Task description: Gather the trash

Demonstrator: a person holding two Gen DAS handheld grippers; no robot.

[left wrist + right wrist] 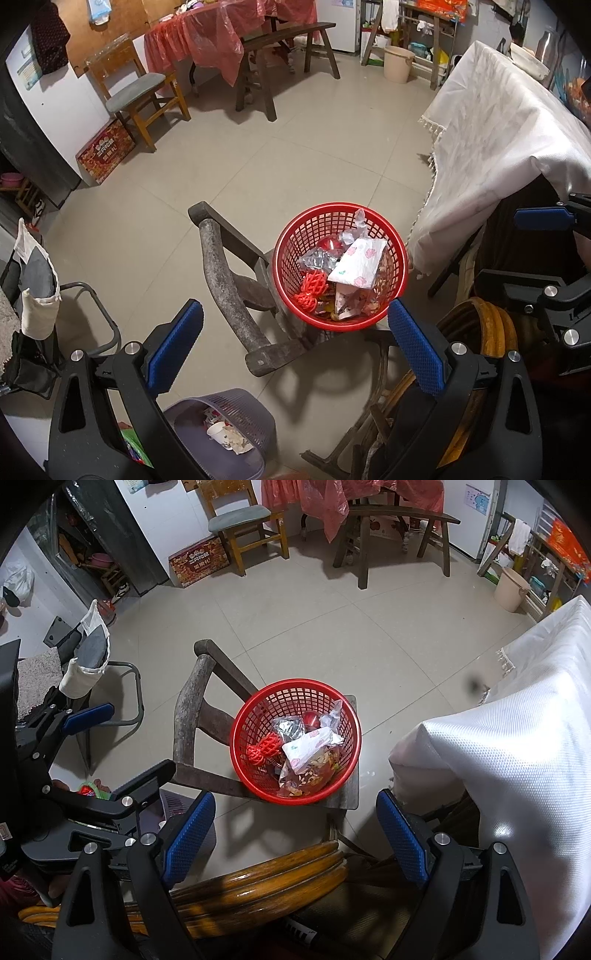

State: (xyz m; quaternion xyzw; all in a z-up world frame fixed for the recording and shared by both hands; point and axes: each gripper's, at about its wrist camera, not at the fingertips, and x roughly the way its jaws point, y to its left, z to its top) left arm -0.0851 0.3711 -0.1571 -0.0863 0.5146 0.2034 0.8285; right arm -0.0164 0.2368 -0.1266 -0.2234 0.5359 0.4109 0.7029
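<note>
The pale tiled floor spreads behind the round red plastic mesh basket, the landmark here. To the basket's right hangs a white woven tablecloth over a table, its edge close to the basket rim. The basket sits on the seat of a worn dark wooden chair, whose curved back rail lies to the basket's left. Nearer the camera than the basket, low in the right wrist view, is a coil of glossy orange-brown hose. Below and left of the basket stands a grey-purple plastic mesh bin holding a white paper cup and scraps.

The left gripper hovers on the near side of the basket, its blue-padded jaws spread wide with nothing between them. The right gripper hangs likewise above the basket's near edge, jaws released and empty.

Inside the basket lies the trash: a white floral-printed tissue pack, a crumpled silver foil wrapper, a red foam fruit net.
</note>
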